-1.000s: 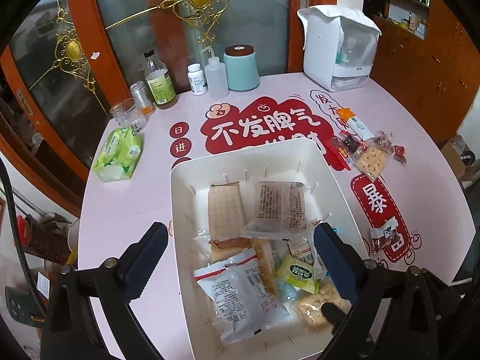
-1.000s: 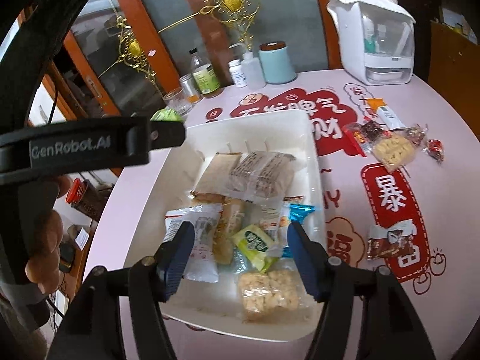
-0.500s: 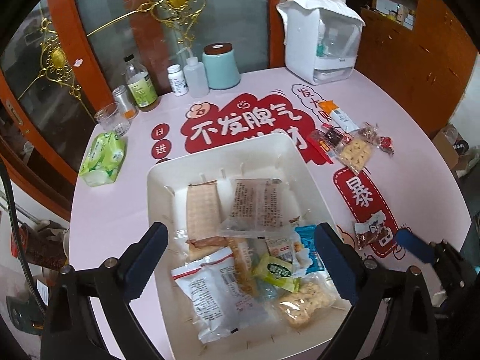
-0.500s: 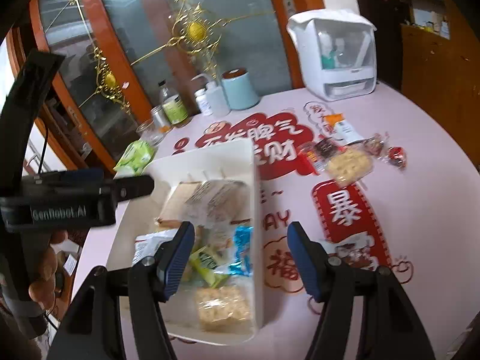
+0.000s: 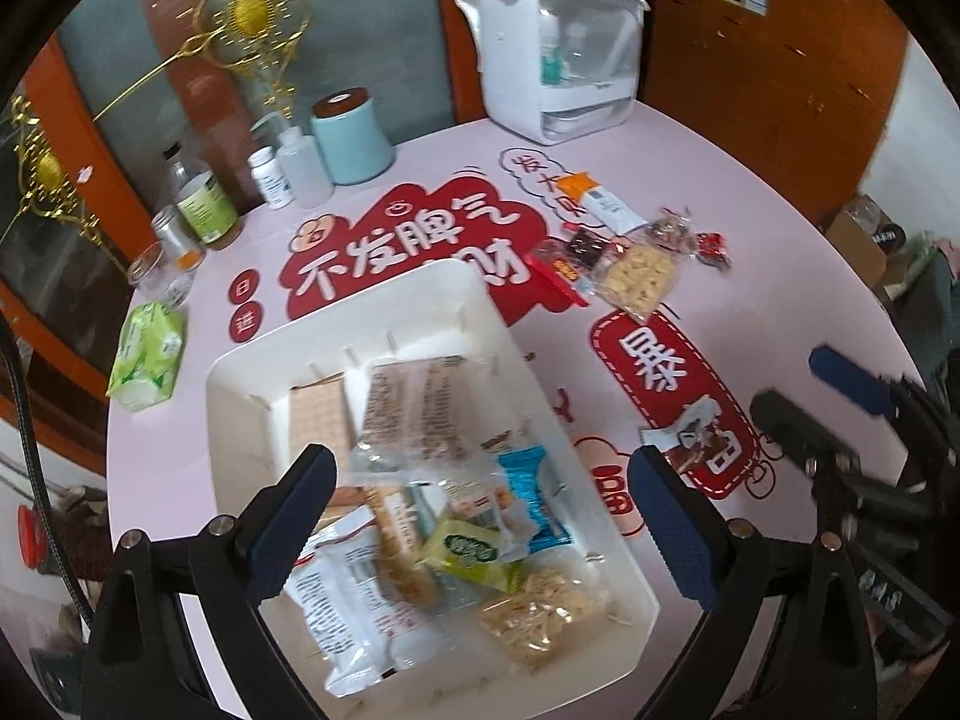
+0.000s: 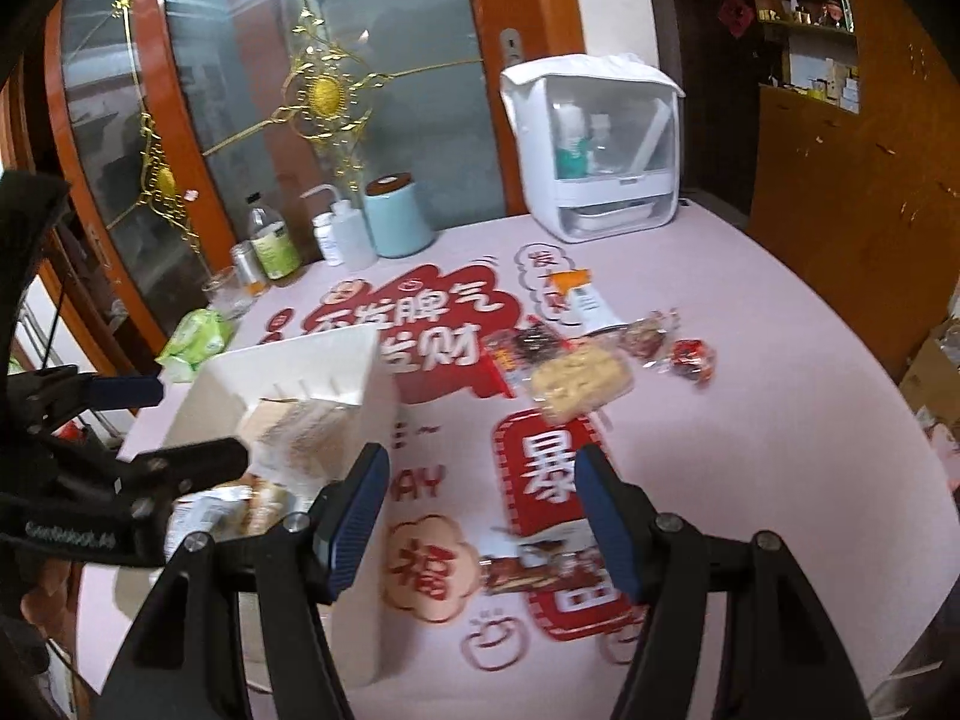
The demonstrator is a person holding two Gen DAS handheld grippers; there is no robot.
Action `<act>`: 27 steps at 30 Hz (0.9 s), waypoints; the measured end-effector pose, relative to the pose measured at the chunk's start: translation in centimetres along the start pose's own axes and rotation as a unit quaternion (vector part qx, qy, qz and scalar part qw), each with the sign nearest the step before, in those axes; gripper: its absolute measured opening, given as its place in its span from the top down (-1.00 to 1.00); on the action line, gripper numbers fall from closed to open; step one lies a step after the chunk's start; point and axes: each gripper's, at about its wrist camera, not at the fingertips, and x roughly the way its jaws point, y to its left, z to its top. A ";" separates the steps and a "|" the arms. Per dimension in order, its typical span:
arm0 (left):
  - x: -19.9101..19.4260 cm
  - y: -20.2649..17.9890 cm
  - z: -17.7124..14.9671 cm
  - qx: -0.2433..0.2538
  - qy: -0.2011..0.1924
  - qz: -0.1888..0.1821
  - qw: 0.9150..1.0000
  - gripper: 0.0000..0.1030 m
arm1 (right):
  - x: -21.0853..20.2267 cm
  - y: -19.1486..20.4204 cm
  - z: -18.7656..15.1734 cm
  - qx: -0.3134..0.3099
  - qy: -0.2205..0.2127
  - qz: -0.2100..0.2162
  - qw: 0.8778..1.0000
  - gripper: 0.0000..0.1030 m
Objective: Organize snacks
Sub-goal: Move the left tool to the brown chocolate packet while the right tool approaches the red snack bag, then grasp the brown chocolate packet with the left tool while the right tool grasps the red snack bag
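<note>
A big white plastic bin (image 5: pixel 414 312) sits on a pink table cover with red Chinese writing (image 5: pixel 750 276). The bin holds many snack packs. There is a long tan wafer pack (image 5: pixel 318 426), a clear pack with brown print (image 5: pixel 420 414), a white bag with red trim (image 5: pixel 348 606), a small green and yellow pack (image 5: pixel 468 552), a blue wrapper (image 5: pixel 534 492) and a clear bag of pale puffed bits (image 5: pixel 540 618).

The left gripper (image 5: pixel 480 516) hangs over the near part of the bin. Its two blue-padded fingers are spread wide apart and hold nothing.

The right gripper (image 6: pixel 480 516) is over the table, just to the right of the bin's wall (image 6: pixel 366 396). Its fingers are also spread wide with nothing between them. A brown and white snack wrapper (image 6: pixel 540 564) lies on the table just in front of them, on the red sign.

More snacks lie loose farther back on the table: a clear bag of yellow crackers (image 6: pixel 579 381), a dark red pack (image 6: pixel 522 345), a small red candy (image 6: pixel 693 357) and an orange and white stick pack (image 6: pixel 585 297).

At the far edge stand a white box with a clear front (image 6: pixel 600 144), a pale blue jar with a brown lid (image 6: pixel 393 213) and some bottles (image 6: pixel 273 243). A green tissue pack (image 5: pixel 147 354) lies left of the bin.
</note>
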 end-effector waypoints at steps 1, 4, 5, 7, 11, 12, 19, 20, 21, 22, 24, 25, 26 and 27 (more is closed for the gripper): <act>0.2 -0.4 0.1 0.005 0.001 -0.001 1.000 -0.89 | 0.3 -0.6 0.1 -0.001 0.005 -0.006 1.000 -0.26; 0.9 -2.0 0.3 0.022 0.007 -0.001 1.000 -0.89 | 1.5 -2.7 0.5 -0.003 0.030 -0.028 0.999 -0.26; 1.3 -2.7 0.4 0.031 0.009 -0.002 0.999 -0.89 | 2.0 -3.4 0.5 -0.003 0.039 -0.034 0.999 -0.26; 1.8 -3.7 0.4 0.043 0.011 -0.003 0.999 -0.89 | 2.9 -4.9 0.7 -0.005 0.052 -0.038 0.998 -0.26; 3.4 -6.1 0.5 0.074 0.019 -0.011 0.997 -0.89 | 4.4 -7.5 1.4 -0.010 0.063 -0.048 0.997 -0.26; 3.9 -6.7 0.5 0.081 0.022 -0.012 0.996 -0.89 | 4.9 -8.4 1.7 -0.007 0.067 -0.047 0.997 -0.26; 7.2 -9.9 0.8 0.106 0.053 -0.027 0.993 -0.89 | 7.9 -13.7 3.8 0.020 0.089 -0.050 0.995 -0.26; 7.7 -10.5 0.8 0.111 0.056 -0.030 0.992 -0.89 | 8.5 -14.4 4.0 0.025 0.093 -0.047 0.994 -0.26; 8.1 -11.0 0.9 0.116 0.058 -0.032 0.991 -0.89 | 9.1 -15.2 4.3 0.031 0.097 -0.046 0.994 -0.26; 8.5 -11.5 0.9 0.121 0.062 -0.034 0.990 -0.89 | 9.8 -15.9 4.5 0.037 0.102 -0.047 0.993 -0.26; 9.6 -12.8 0.9 0.137 0.072 -0.041 0.987 -0.89 | 11.1 -17.3 4.8 0.051 0.112 -0.045 0.991 -0.26; 10.1 -13.4 0.9 0.145 0.076 -0.043 0.986 -0.89 | 11.9 -18.1 4.9 0.061 0.116 -0.044 0.990 -0.26; 11.0 -14.2 0.8 0.159 0.085 -0.043 0.983 -0.89 | 12.5 -18.6 5.1 0.066 0.119 -0.043 0.990 -0.26; 11.7 -14.9 0.7 0.171 0.093 -0.040 0.980 -0.89 | 13.1 -19.2 5.2 0.073 0.122 -0.042 0.989 -0.26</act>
